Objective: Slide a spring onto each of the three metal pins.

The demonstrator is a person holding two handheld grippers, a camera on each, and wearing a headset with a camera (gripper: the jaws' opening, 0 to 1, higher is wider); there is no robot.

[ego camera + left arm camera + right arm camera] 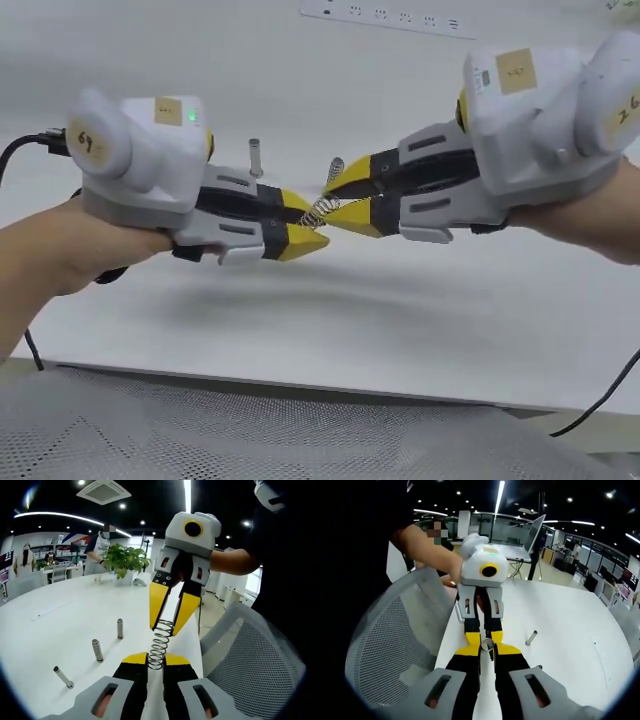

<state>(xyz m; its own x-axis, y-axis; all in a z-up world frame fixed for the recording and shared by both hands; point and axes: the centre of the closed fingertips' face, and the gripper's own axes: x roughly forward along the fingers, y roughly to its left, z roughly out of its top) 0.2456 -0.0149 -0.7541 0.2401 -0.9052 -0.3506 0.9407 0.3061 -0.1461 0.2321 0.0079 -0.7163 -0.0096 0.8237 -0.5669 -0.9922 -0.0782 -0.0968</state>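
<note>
Left gripper (156,661), right gripper (165,629): fingers (135,659) clamped on spring (160,645); left gripper view: bare pin (63,676).

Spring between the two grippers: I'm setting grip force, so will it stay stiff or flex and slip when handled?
The spring probably flexes easily: it is thin, open wire coils, gripped at its ends by the left gripper and right gripper. It looks light for its length. Being round, it may roll if dropped on the smooth table.

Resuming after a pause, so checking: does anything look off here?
One spring is held in mid-air, pinched at one end by the left gripper and at the other by the right gripper. It bows slightly, and the third pin is bare.
</note>
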